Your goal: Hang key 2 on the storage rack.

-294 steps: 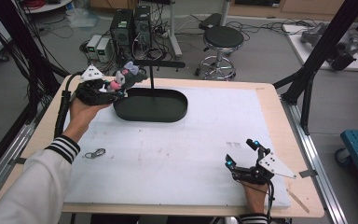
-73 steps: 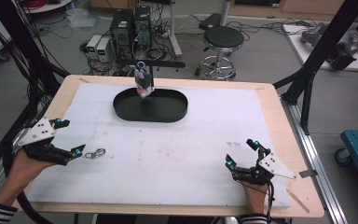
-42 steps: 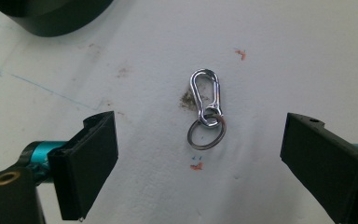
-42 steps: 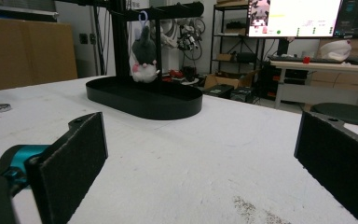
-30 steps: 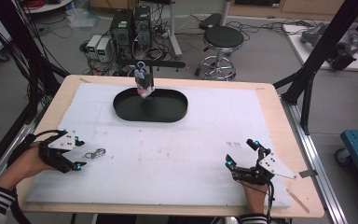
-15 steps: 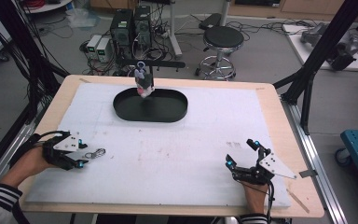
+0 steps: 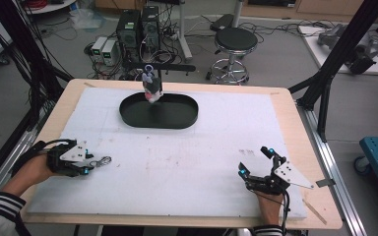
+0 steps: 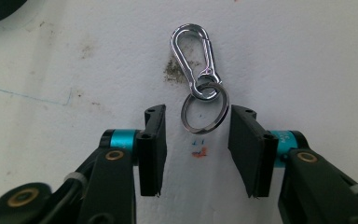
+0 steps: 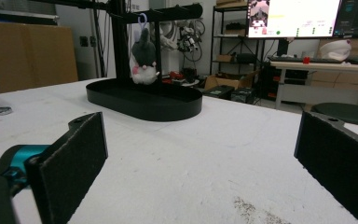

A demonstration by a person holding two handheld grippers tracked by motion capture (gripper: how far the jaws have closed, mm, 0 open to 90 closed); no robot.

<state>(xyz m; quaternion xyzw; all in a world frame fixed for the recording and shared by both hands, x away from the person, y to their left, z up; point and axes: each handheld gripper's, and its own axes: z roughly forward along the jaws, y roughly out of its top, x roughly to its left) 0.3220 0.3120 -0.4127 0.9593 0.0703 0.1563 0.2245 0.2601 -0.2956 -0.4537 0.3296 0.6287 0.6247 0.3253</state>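
Since a second ago the left gripper (image 8: 196, 154) has crept up to the carabiner keyring (image 8: 200, 79) and its jaws have just been closing, the split ring between them, pads not yet touching. It lies flat at eight o'clock of the black tray (image 7: 158, 112). Right gripper (image 7: 258, 164) rests released, out of the way.

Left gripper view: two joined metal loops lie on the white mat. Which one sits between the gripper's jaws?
The round split ring, not the pear-shaped carabiner clip linked to it. The ring lies in the gap of the left gripper; the clip extends beyond the jaws.
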